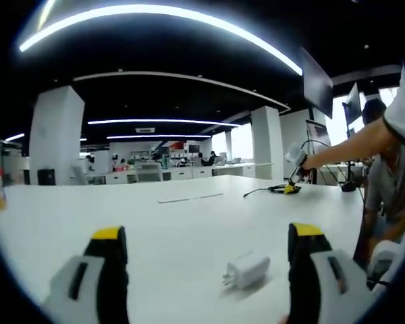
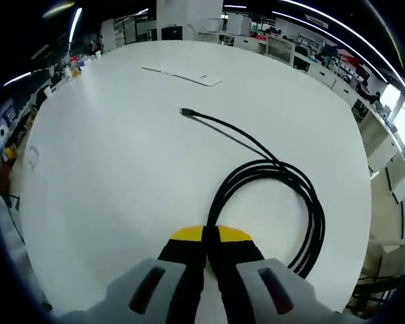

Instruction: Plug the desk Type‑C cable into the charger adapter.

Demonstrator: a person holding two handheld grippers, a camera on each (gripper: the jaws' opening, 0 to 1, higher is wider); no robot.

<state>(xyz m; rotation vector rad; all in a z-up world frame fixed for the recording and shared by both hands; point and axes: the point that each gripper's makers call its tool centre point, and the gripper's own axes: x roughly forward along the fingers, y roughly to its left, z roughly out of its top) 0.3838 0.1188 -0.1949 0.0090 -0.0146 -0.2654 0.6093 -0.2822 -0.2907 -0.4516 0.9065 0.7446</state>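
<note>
Now you are holding the left hand-held gripper (image 1: 206, 253) with jaws apart above the table (image 1: 175, 229), the white charger adapter (image 1: 246, 271) lying between them. Farther off, your right hand-held gripper (image 2: 211, 237) is pinching the coiled black Type-C cable (image 2: 283, 182), its plug (image 2: 186, 112) lying beyond.
</note>
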